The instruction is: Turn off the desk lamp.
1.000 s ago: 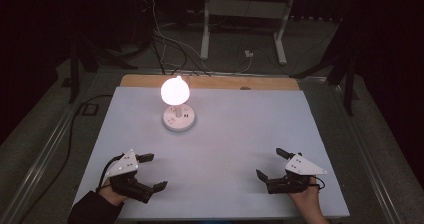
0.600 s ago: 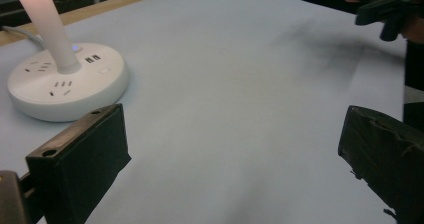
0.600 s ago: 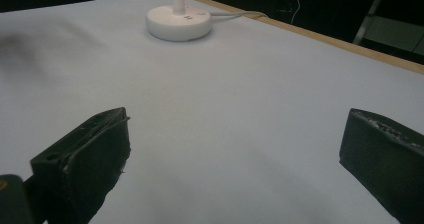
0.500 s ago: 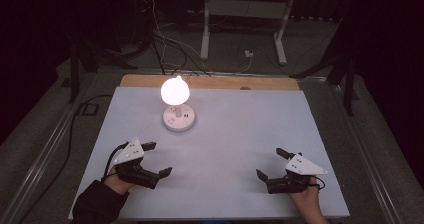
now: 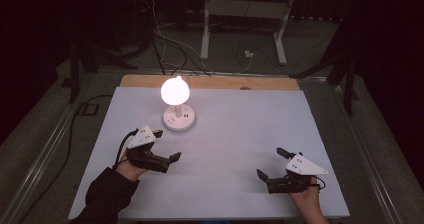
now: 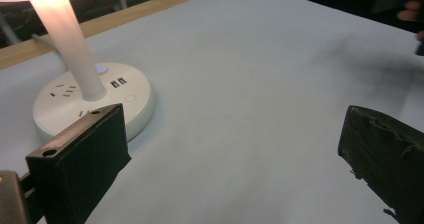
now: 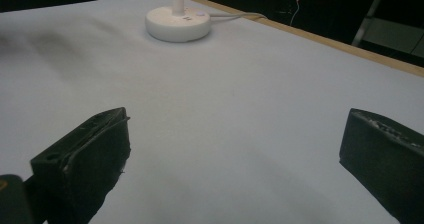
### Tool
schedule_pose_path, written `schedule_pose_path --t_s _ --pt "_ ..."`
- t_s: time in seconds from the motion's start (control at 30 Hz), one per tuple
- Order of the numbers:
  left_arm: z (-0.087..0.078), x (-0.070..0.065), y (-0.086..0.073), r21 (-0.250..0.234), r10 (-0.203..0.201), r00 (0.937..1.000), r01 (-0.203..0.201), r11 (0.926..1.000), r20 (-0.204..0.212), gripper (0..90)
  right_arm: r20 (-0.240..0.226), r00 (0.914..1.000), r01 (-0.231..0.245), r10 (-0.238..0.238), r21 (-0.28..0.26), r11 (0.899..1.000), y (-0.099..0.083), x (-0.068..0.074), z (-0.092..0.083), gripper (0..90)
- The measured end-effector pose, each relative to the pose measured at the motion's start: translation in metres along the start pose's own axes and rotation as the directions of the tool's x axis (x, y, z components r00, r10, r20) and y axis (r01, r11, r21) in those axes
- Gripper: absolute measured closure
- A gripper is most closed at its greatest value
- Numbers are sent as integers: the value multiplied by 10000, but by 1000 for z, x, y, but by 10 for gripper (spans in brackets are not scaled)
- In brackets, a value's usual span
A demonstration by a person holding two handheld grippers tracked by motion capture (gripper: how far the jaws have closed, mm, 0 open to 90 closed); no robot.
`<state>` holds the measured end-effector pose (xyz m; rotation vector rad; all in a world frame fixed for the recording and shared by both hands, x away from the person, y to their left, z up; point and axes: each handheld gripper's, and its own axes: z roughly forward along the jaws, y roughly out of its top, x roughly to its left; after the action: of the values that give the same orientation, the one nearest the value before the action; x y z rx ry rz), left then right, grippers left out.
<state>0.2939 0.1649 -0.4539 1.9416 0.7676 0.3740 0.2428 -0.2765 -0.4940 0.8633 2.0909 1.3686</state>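
1. Here's the surface [image 5: 240, 134], a pale blue-white sheet with a wooden strip along its far edge, dark floor all around.
2. Toward the far left of it stands a small white lamp [image 5: 176, 91], its bulb-shaped shade lit and glowing bright, on a round white base [image 5: 179, 119] with sockets and USB ports on top.
3. The left gripper [image 5: 166, 145] sits at the near left, just in front of the lamp base and close to it but apart from it, jaws spread wide and holding nothing.
4. In the left gripper view the base [image 6: 92, 101] looms right behind the left-hand jaw, the lamp's stem rising from it with a small blue light beside the stem; bare surface lies between the two jaws.
5. The right gripper [image 5: 270, 163] is over at the near right, well apart from the lamp, jaws likewise parted and empty, pointing across the surface toward the left.
6. The right gripper view looks across open surface to the lamp base [image 7: 178, 23] far off, a white cord trailing from it toward the wooden edge.
7. A dark sleeve [image 5: 107, 196] covers the left forearm at the bottom edge; the right hand [image 5: 306, 196] grips its tool, wrist bare.
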Motion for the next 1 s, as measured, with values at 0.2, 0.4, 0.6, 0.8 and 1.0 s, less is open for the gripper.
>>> schedule_pose_path --t_s 0.2,0.4,0.6,0.8,1.0 --pt "15 2 6 -43 -256 9977 254 9997 -627 4 -47 10000 -18 17 -11 10000 0 -1 0 0" --pt "27 7 10 -176 -583 9893 565 9983 -1340 4 -70 10000 -52 52 1 10000 0 -1 0 0" --pt "37 11 14 -260 -1044 9806 1015 9945 -1657 4 -69 10000 -68 68 3 10000 0 -1 0 0" --pt "50 12 17 138 -1152 9751 1199 9927 -1895 4 -205 9997 -121 121 2 9999 0 -2 0 0" --pt "62 15 18 212 -1476 9635 1562 9875 -2234 6 -220 9997 -139 139 -17 9999 0 -2 0 0"
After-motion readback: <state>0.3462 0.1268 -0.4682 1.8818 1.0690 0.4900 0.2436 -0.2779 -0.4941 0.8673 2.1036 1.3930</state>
